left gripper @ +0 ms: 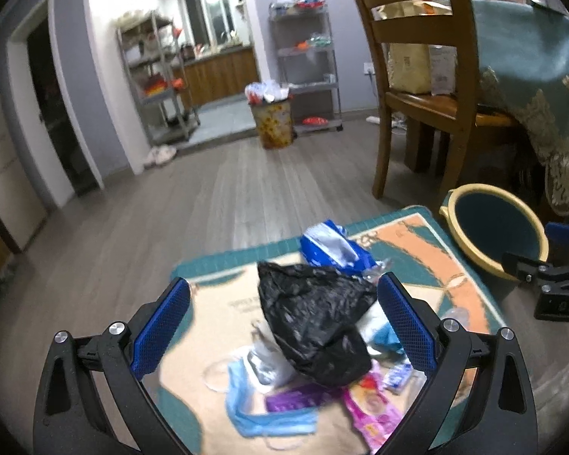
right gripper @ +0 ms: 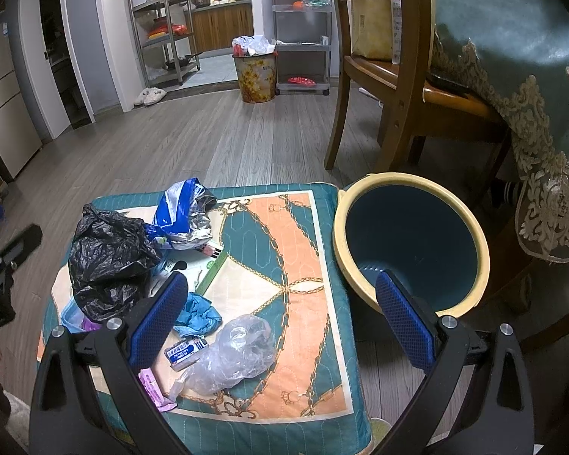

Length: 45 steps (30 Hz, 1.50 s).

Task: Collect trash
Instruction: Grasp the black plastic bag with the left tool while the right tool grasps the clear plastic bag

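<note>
Trash lies on a patterned teal and orange cushion (right gripper: 284, 265). A crumpled black plastic bag (left gripper: 315, 318) sits between the fingers of my open left gripper (left gripper: 284, 326), not gripped; it also shows in the right wrist view (right gripper: 110, 261). A blue and silver foil wrapper (right gripper: 182, 216) lies behind it, also in the left wrist view (left gripper: 334, 246). My open right gripper (right gripper: 282, 318) hovers over a clear plastic bag (right gripper: 231, 352), a small blue box (right gripper: 186, 352) and a crumpled blue glove (right gripper: 199, 314). A blue bin with a yellow rim (right gripper: 411, 244) stands right of the cushion.
A blue face mask (left gripper: 254, 413) and pink and purple wrappers (left gripper: 368, 409) lie at the cushion's near edge. A wooden chair (right gripper: 390, 87) and a table with a teal cloth (right gripper: 519, 76) stand behind the bin. A full flowered bin (right gripper: 256, 76) stands far back.
</note>
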Tool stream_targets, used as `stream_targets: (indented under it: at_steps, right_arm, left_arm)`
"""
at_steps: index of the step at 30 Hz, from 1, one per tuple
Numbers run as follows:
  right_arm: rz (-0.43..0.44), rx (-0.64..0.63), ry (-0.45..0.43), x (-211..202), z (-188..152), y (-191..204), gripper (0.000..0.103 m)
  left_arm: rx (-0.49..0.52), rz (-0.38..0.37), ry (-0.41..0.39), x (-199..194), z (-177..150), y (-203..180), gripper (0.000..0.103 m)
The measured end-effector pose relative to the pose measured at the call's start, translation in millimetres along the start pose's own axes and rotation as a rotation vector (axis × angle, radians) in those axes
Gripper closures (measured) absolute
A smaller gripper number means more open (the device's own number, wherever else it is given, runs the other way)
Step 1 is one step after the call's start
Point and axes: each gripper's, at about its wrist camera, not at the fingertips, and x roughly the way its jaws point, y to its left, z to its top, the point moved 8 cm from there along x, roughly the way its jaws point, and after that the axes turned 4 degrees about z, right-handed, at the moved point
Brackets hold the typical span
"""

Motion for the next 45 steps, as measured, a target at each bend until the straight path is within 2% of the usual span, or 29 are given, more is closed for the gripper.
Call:
stream_targets:
  at_steps: [3,6,8,10,12,15,16,18,19,20,23,24,26,27,28,29,30,37,45]
  right_arm:
    - [0.014,0.011,0.026,5,-5,1,0.006]
    - [0.028,0.049,0.062,13,-14,1,0.006]
    - [0.017,0.098,0.078,21,-21,0,0.006]
    - [-0.017,0.118,0.108,32,-33,0,0.006]
    - [0.009,0.113,0.154,45,-46,9,0.006]
    - [0.033,0.12,0.199,63,-63,16,0.006]
    - [0.038,0.13,0.213,67,-66,16,0.007]
    - [0.04,0.159,0.25,75,-75,13,0.017]
    - [0.05,0.169,0.266,78,-78,13,0.02]
    - [0.065,0.18,0.286,81,-80,13,0.025]
    - [0.101,0.206,0.31,86,-85,13,0.036]
    - [0.133,0.228,0.323,89,-87,14,0.046]
    - [0.175,0.253,0.347,92,-90,18,0.059]
    - [0.186,0.256,0.347,91,-90,19,0.065]
    - [0.193,0.259,0.346,90,-89,20,0.07]
    - [0.199,0.259,0.343,89,-88,21,0.078]
    - [0.204,0.253,0.333,86,-85,21,0.083]
    - [0.202,0.263,0.223,60,-51,9,0.086]
    - [0.194,0.206,0.031,10,20,-17,0.086]
  left_arm:
    - [-0.019,0.023,0.037,11,1,11,0.005]
    - [-0.121,-0.056,0.071,28,1,24,0.005]
    - [-0.152,-0.062,0.094,38,-3,29,0.005]
    - [-0.152,-0.069,0.137,51,-11,28,0.005]
    - [-0.157,-0.093,0.183,63,-22,24,0.005]
    - [-0.143,-0.077,0.241,78,-35,21,0.005]
    - [-0.142,-0.081,0.246,80,-38,22,0.007]
    - [-0.143,-0.099,0.27,86,-44,19,0.008]
    - [-0.139,-0.117,0.284,88,-47,16,0.012]
    - [-0.129,-0.129,0.293,90,-49,12,0.024]
    - [-0.101,-0.165,0.33,95,-57,2,0.045]
    - [-0.102,-0.183,0.338,96,-59,0,0.048]
    - [-0.098,-0.201,0.343,96,-60,-5,0.064]
    - [-0.093,-0.208,0.338,94,-59,-7,0.069]
    - [-0.083,-0.21,0.323,91,-57,-8,0.079]
    - [-0.077,-0.216,0.309,88,-54,-9,0.086]
    - [-0.072,-0.216,0.292,85,-51,-8,0.086]
    - [-0.057,-0.171,0.162,57,-23,1,0.093]
    - [-0.078,-0.179,0.006,23,28,-2,0.093]
